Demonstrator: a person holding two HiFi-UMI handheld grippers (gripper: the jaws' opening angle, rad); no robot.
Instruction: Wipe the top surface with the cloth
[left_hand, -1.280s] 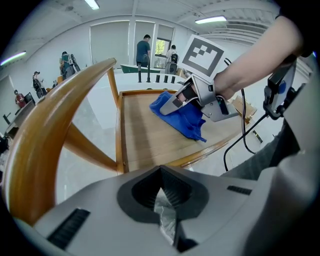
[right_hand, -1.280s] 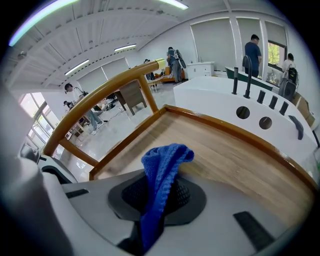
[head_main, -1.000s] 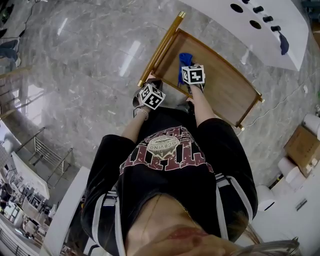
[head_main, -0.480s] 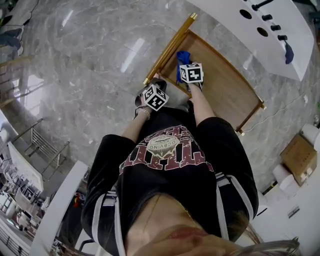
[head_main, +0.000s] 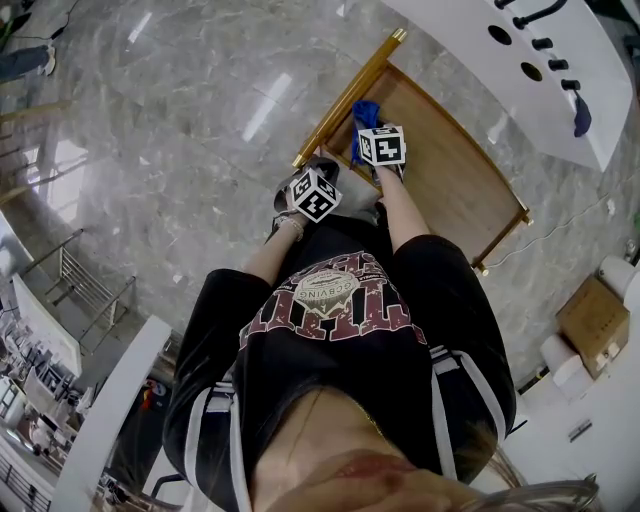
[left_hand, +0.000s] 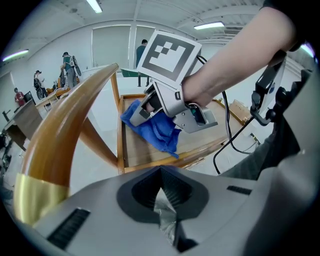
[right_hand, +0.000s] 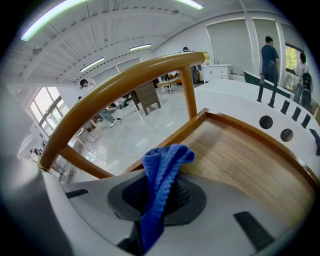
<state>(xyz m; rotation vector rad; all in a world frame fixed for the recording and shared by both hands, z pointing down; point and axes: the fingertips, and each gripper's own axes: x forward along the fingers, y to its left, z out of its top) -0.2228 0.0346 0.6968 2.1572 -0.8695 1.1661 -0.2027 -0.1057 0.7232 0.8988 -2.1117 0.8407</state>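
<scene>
**Jaws clamped on the cloth at the rail end of the counter**

The jaws of the right gripper (right_hand: 156, 202) are closed on a bright blue knitted cloth (right_hand: 162, 167), pinching it at one bunched end; the left gripper (left_hand: 162, 202) has its jaws together with nothing of the task between them, and hangs beside the counter. The cloth sits over the light-brown wooden counter with a raised rim (right_hand: 250, 165), near the curved golden-brown rail (right_hand: 125, 80); the left gripper view shows it drooping onto the wood. It looks soft, light and limp, so it should fold and drag rather than push; a grip on a gathered bunch, as here, seems right. Its long axis runs out along the jaws, with the free end forward and curled over.
</scene>
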